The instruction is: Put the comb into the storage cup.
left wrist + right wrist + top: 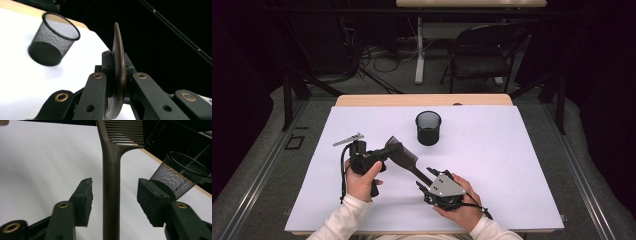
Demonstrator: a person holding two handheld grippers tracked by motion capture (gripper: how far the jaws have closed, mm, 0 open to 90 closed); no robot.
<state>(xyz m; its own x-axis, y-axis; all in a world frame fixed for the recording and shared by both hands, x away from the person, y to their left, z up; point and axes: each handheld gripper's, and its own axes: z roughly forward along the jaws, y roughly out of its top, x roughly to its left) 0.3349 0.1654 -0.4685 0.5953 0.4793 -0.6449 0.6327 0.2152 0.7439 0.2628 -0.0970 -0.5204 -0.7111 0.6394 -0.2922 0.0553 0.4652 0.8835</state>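
Note:
A dark brown comb [408, 161] hangs above the white sheet between my two grippers. My left gripper [393, 149] is shut on its toothed end; in the left gripper view the comb [119, 62] stands edge-on, clamped between the jaws. My right gripper [425, 179] is open at the handle end. In the right gripper view the comb's handle [111, 195] runs straight up between the fingers [84, 195], with a gap on each side. A black mesh cup [428, 128] stands upright beyond the comb, also seen as the cup [52, 40] and the cup [180, 176] in the two gripper views.
A white sheet [512, 165] covers most of the wooden table [422, 100]. A silver metal clip [348, 139] lies on the sheet just left of my left gripper. A folding chair [484, 52] and cables stand on the floor behind the table.

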